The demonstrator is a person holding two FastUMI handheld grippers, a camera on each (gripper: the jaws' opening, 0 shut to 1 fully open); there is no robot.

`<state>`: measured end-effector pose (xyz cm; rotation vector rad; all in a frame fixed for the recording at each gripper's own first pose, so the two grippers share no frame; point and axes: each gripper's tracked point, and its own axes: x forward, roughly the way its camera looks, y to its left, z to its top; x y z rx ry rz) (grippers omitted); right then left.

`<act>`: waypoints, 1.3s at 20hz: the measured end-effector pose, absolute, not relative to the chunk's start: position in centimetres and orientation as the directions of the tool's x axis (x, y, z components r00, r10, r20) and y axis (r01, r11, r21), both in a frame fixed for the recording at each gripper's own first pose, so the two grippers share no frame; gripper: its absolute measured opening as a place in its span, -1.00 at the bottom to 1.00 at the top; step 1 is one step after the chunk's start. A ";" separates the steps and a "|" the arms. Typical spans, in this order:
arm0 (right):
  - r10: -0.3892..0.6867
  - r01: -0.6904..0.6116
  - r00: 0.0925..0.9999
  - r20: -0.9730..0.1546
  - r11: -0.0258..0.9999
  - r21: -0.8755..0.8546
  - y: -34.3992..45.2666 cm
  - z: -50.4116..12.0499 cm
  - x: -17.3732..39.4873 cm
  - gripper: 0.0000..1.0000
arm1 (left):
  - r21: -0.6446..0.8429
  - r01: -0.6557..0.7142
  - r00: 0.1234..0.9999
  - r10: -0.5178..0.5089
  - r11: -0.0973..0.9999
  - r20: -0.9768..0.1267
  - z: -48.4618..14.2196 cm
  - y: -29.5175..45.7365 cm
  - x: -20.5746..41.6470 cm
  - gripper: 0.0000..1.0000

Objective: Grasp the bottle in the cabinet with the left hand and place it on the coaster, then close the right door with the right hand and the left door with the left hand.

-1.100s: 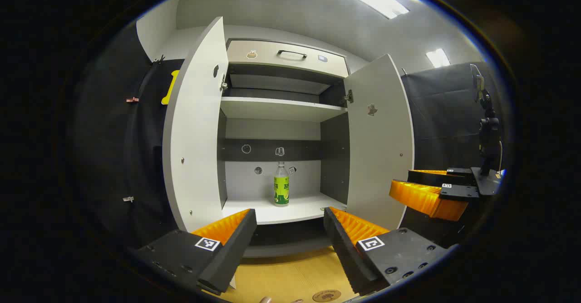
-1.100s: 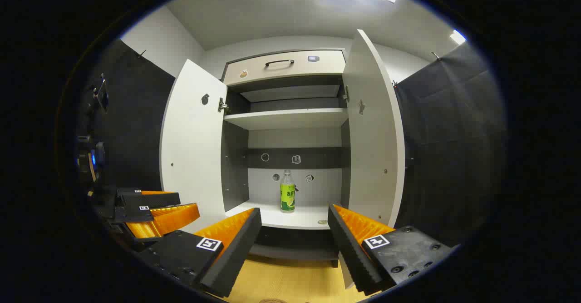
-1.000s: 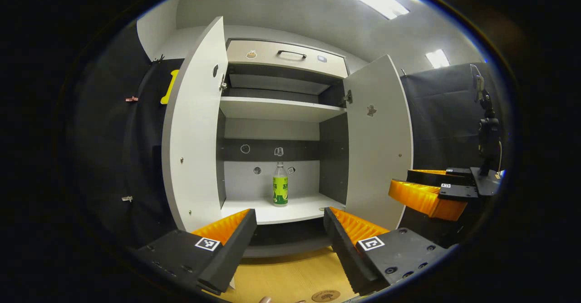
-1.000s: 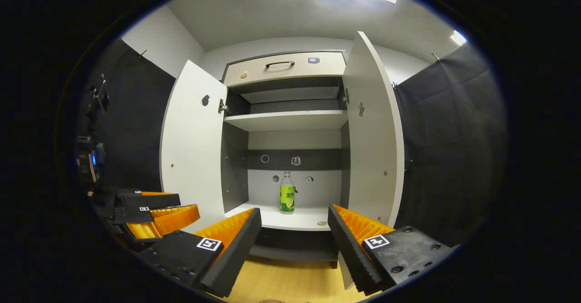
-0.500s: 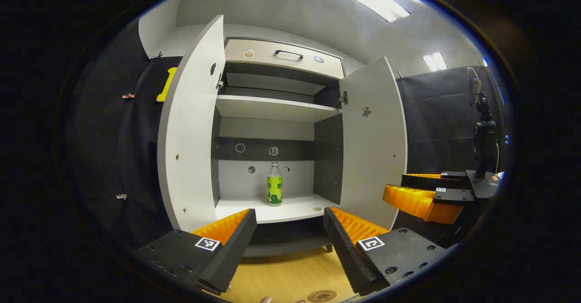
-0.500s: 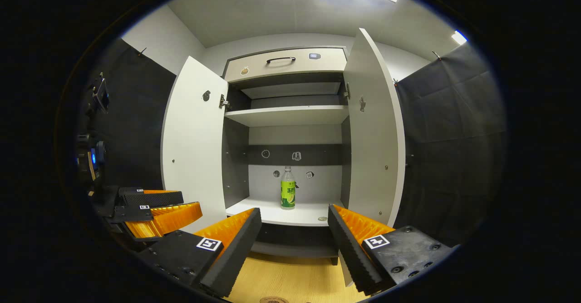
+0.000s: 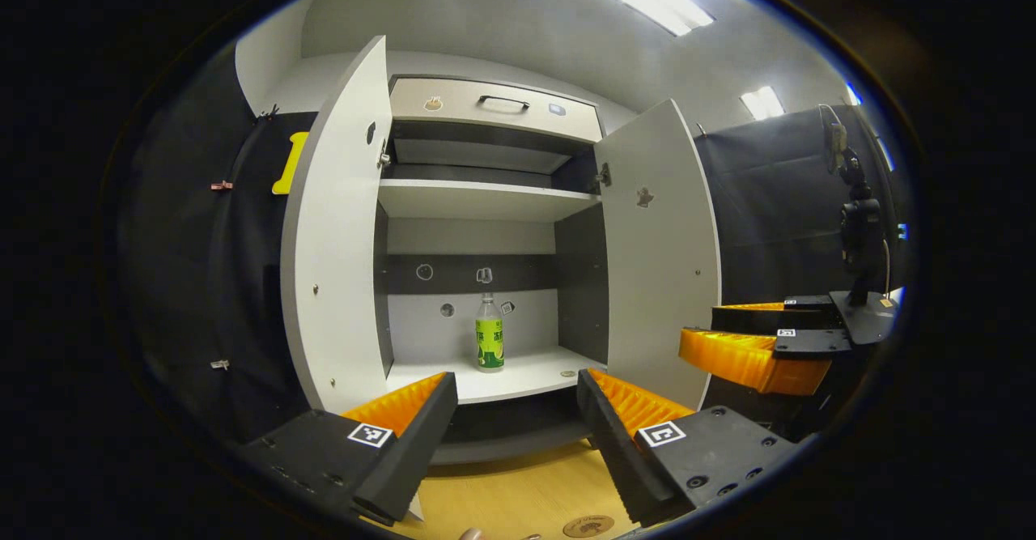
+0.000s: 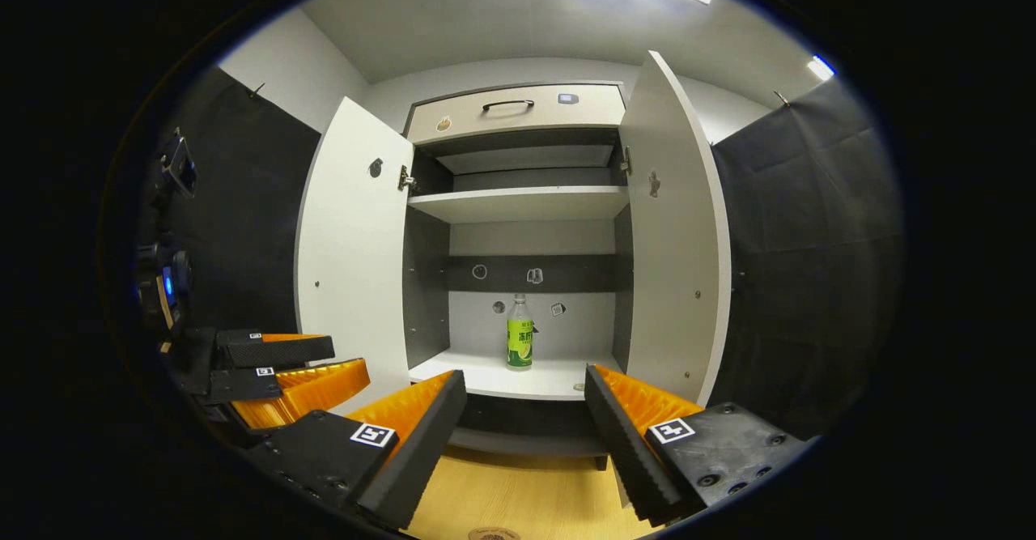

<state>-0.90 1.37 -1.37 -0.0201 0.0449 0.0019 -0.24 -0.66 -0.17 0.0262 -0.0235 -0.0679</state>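
Bottle (image 7: pixel 489 344) upright on lower cabinet shelf (image 7: pixel 502 376), untouched. Both doors open. Coaster (image 7: pixel 588 526) on table, near edge. Left gripper (image 7: pixel 516 410) wide open, empty; view drifted slightly vs 1 s ago, approach barely begun. Right gripper (image 8: pixel 524 414) wide open, empty, waiting.

Left gripper view: low above the wooden table (image 7: pixel 518 499), facing the open cabinet (image 7: pixel 477 200) from its left, well back. Right gripper view: same height, facing the cabinet (image 8: pixel 518 200) more squarely from the right. Shared: cabinet interior, both doors, bottle (image 7: pixel 488 345) (image 8: pixel 519 345), each other's gripper.
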 end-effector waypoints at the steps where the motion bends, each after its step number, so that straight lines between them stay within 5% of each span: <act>1: 0.000 -0.001 0.999 -0.047 1.000 -0.025 1.4 -1.4 -1.0 0.96 | 0.022 0.074 0.997 -0.074 0.997 0.021 -0.3 -0.6 -0.1 0.89; 10: 0.000 -0.002 0.998 -0.060 0.999 -0.045 -1.1 -1.3 0.4 0.95 | 0.050 0.080 0.997 -0.081 0.996 0.017 -0.2 -0.8 4.5 0.89; 26: 0.129 -0.131 0.991 -0.025 0.988 -0.076 -6.4 -2.7 7.9 0.95 | 0.071 -0.001 0.998 -0.004 0.998 0.071 -0.9 0.2 26.0 0.92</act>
